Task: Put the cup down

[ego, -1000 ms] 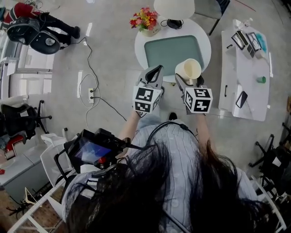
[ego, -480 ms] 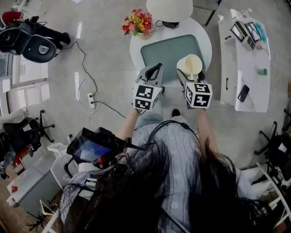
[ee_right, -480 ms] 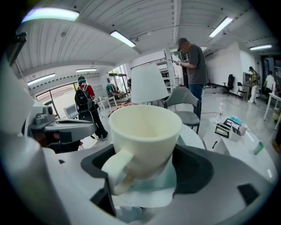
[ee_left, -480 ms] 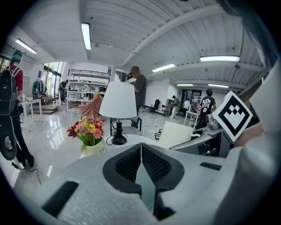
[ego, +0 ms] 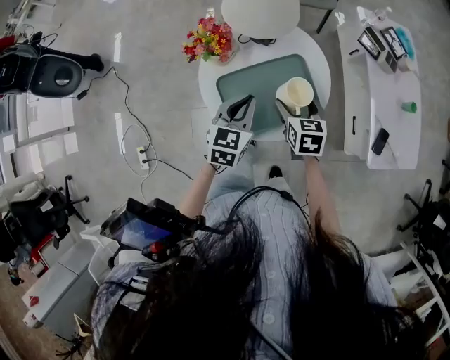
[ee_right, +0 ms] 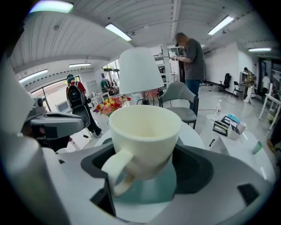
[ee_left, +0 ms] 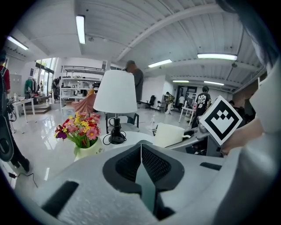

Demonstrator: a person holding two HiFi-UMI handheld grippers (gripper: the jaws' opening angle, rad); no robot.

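The cup (ee_right: 145, 132) is held by the right gripper (ego: 295, 111), whose jaws are pressed on its two sides; the handle is turned toward the left jaw and the cup is tilted a little. It is kept over the near right part of the green mat (ego: 260, 74), close to the mat's near edge and to the rim of the round table (ego: 321, 67). Whether its base touches the mat cannot be told. The left gripper (ego: 239, 111) is closed on nothing, its jaws meeting, and is placed over the mat's near left corner. The middle of the mat is left bare between the two grippers. A lamp (ego: 260, 14) is seen at the far edge of the table and flowers (ego: 207, 39) at its far left edge, both well apart from the cup
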